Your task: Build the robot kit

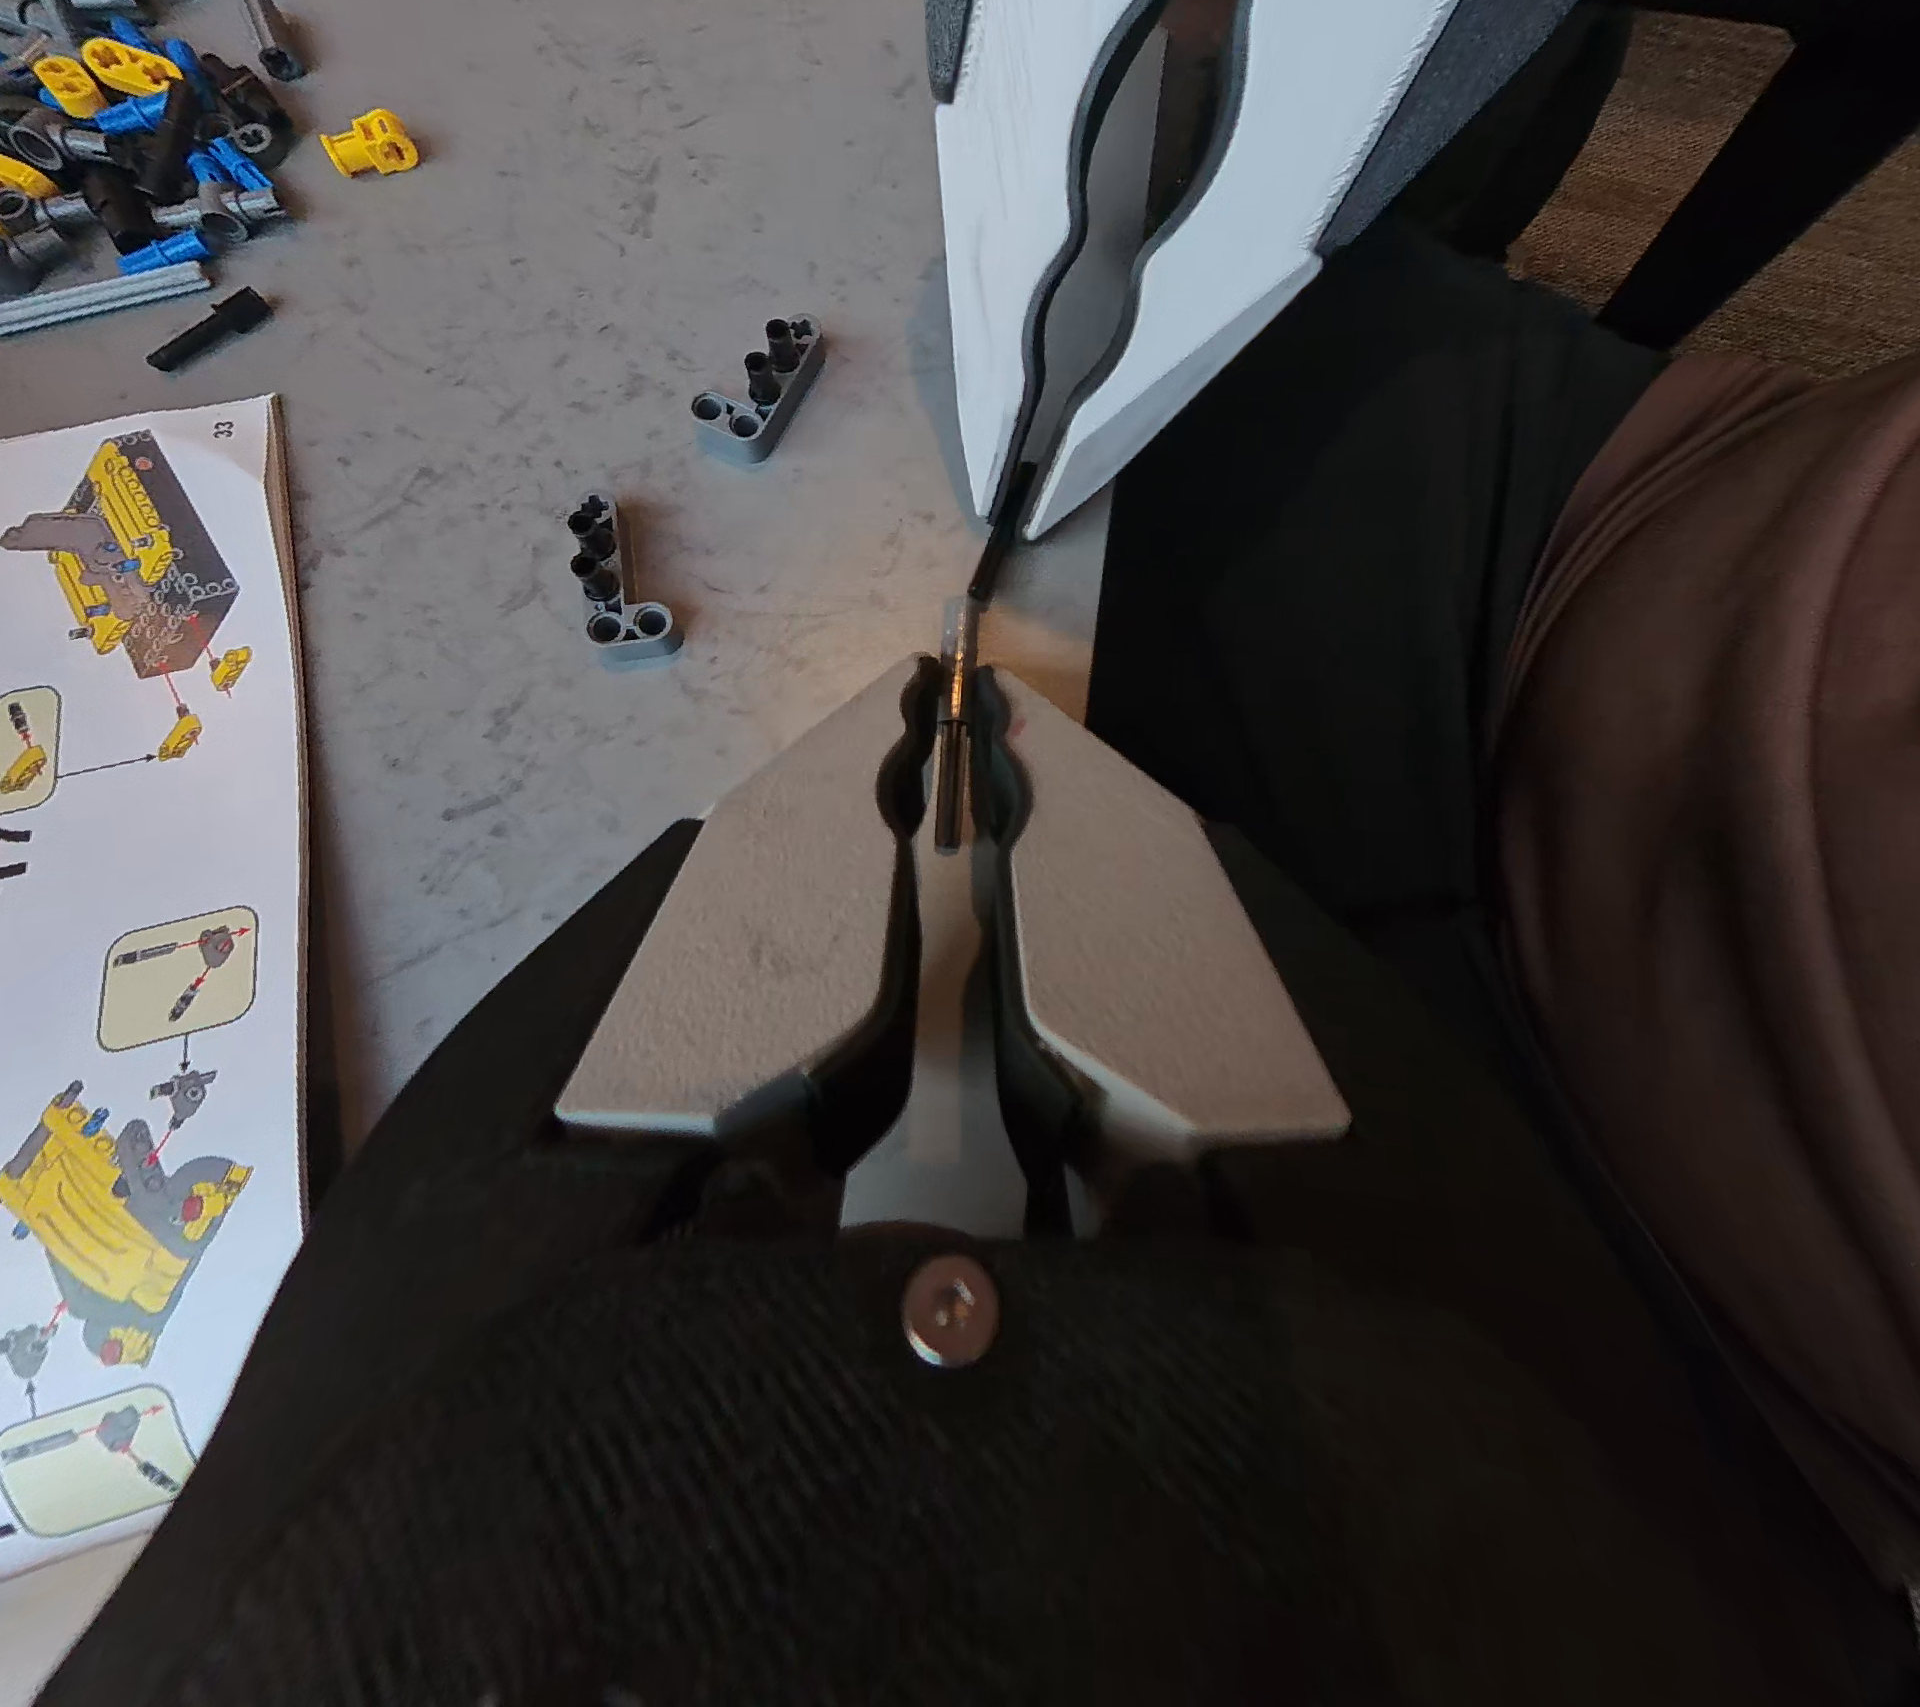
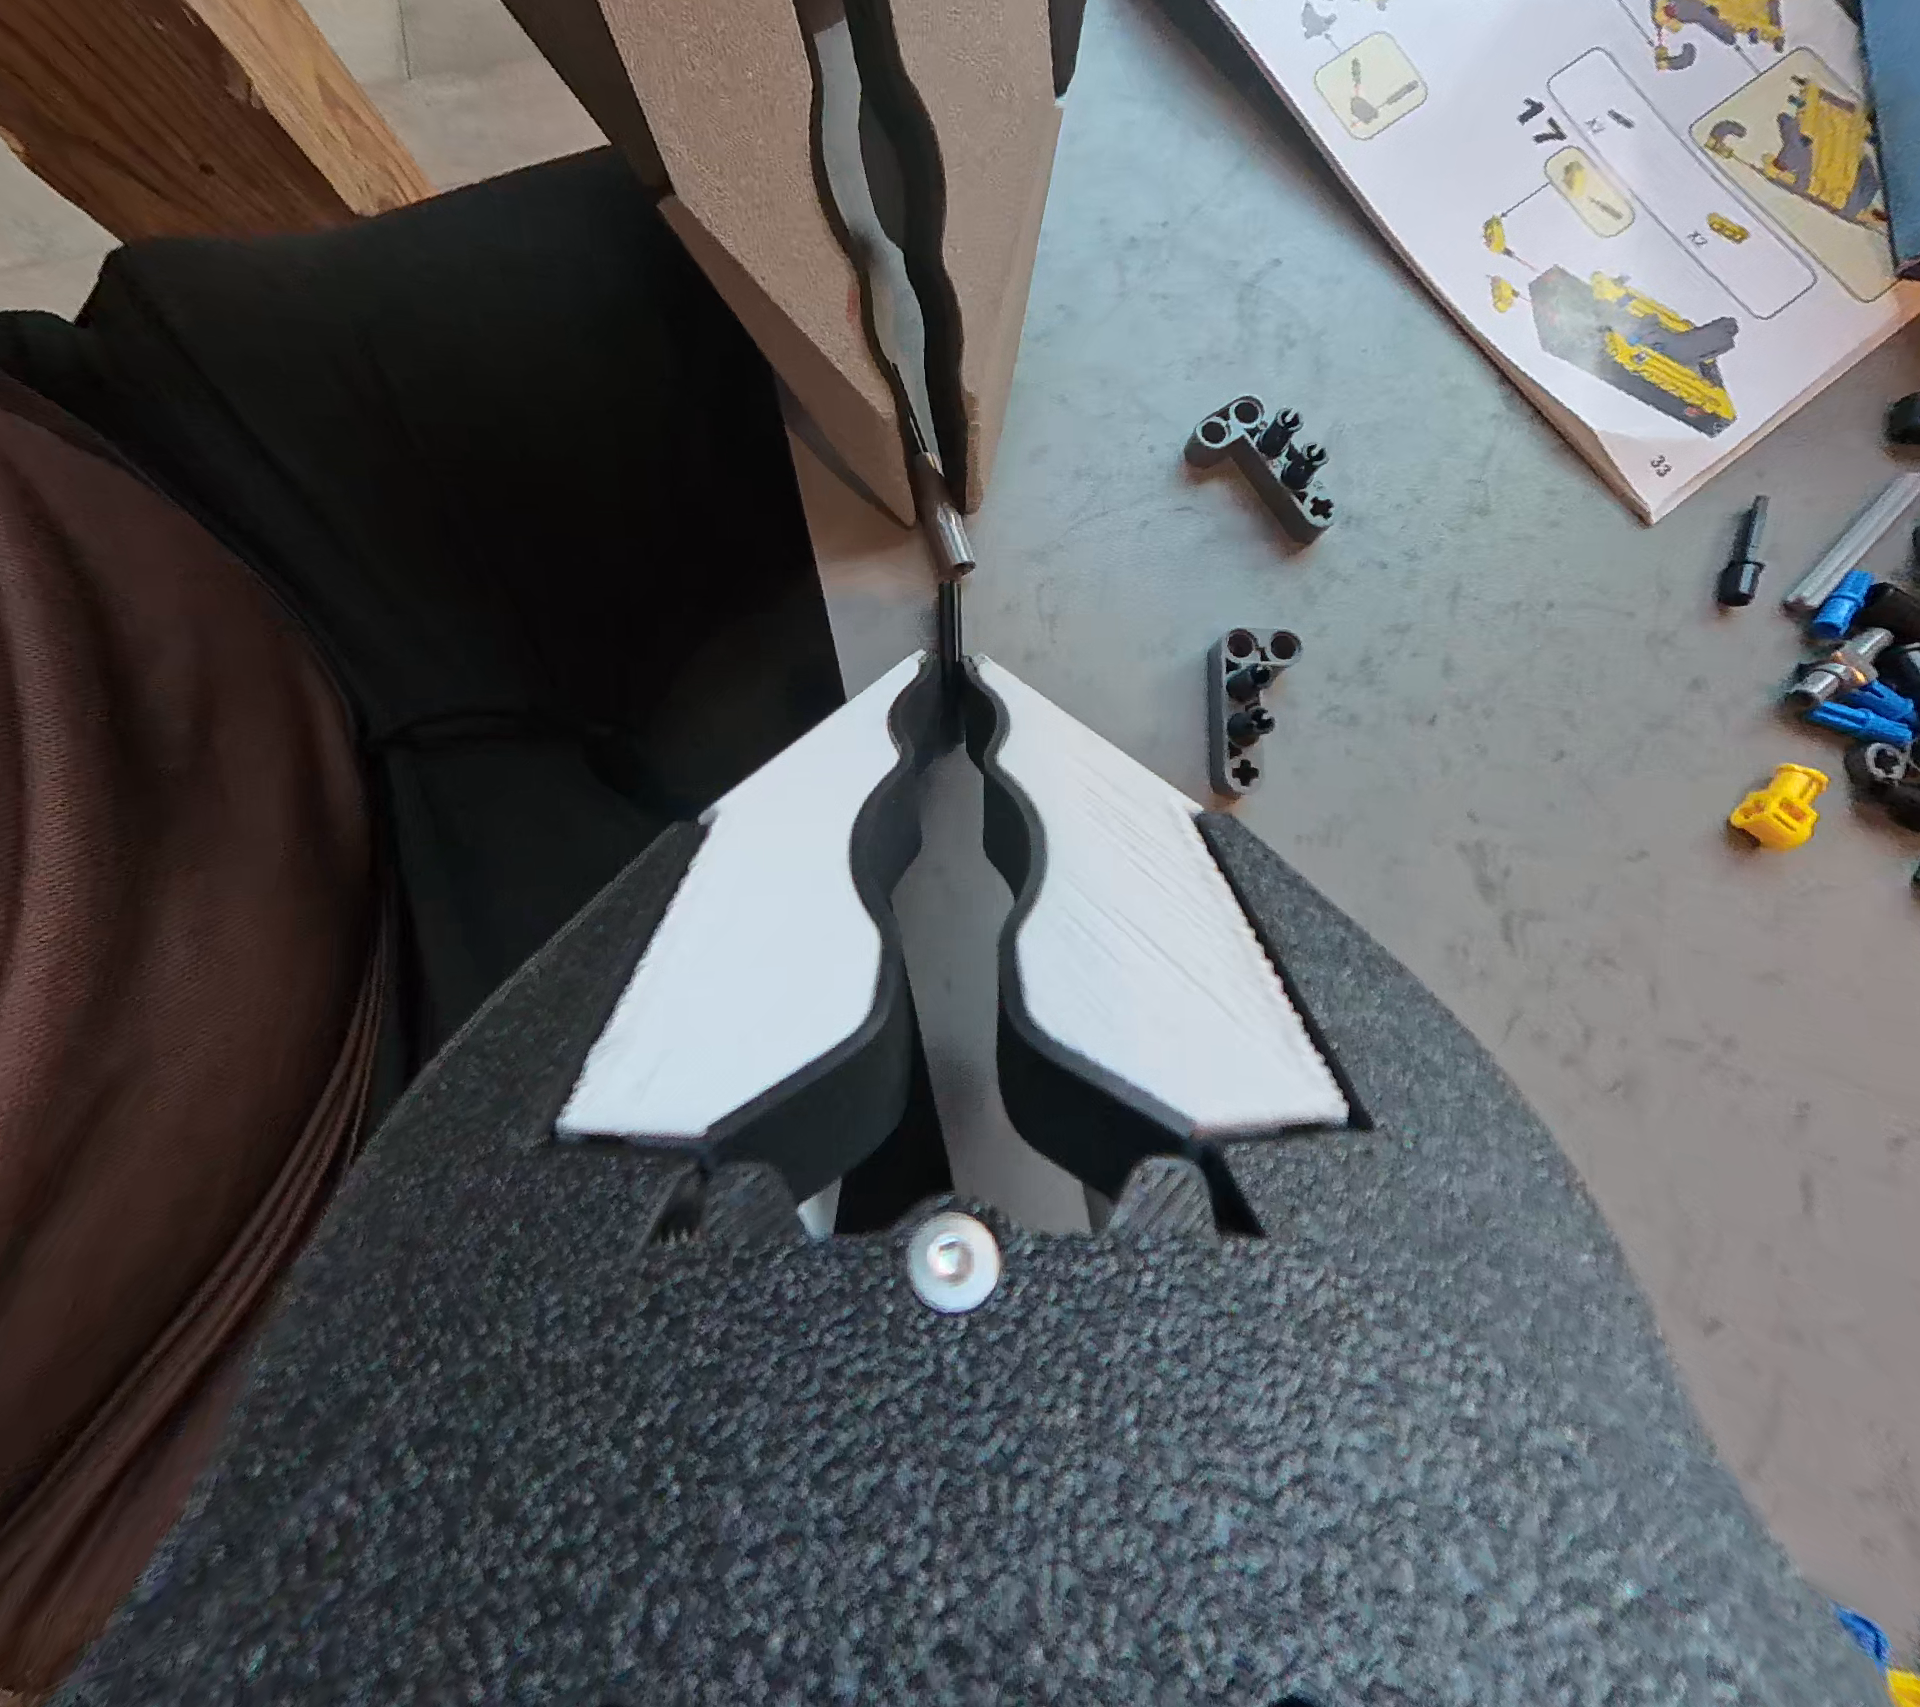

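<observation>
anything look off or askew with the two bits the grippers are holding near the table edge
Slightly. The left gripper pinches a grey sleeve, the right gripper a thin black axle. The axle tip sits just short of the sleeve's mouth and, in the left wrist view, tilts off the sleeve's line. Nothing looks spilled or broken.

I seem to be working at a hobby table in a home: a grey mottled tabletop (image 1: 582, 47), an open building-instructions booklet (image 1: 145, 826) left of my left jaws, a pile of toy building pieces (image 1: 114, 68) beyond it, a wooden leg (image 2: 177, 68) behind.
</observation>
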{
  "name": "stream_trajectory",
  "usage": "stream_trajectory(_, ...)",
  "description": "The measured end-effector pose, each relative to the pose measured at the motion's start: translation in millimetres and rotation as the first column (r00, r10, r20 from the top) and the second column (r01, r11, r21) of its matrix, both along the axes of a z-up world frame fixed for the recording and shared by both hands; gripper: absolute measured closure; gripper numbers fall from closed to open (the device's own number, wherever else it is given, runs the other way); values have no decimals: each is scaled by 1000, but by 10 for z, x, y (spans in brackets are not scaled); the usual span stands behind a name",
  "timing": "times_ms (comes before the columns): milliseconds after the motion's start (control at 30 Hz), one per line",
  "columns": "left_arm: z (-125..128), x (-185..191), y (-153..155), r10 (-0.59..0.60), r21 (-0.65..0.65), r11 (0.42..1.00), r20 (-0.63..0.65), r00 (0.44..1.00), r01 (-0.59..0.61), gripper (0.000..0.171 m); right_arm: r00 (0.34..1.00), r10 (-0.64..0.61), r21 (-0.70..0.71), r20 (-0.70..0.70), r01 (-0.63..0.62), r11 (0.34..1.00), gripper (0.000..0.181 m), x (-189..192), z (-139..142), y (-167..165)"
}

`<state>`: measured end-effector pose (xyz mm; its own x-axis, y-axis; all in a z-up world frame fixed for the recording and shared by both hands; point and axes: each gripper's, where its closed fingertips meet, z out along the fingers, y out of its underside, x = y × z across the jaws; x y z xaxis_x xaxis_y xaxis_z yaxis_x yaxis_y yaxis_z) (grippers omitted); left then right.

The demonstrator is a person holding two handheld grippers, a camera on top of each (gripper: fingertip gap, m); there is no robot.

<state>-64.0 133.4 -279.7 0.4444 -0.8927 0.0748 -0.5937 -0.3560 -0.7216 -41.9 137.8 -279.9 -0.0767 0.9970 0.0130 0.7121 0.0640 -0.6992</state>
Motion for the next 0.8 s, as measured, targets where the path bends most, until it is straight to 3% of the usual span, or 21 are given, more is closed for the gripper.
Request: stream_trajectory(800, 10, 12, -22, -10, -85, 996, 48, 999, 14, 169, 995, 86, 124, -39, -81, 989, 178, -38, 9, 12)
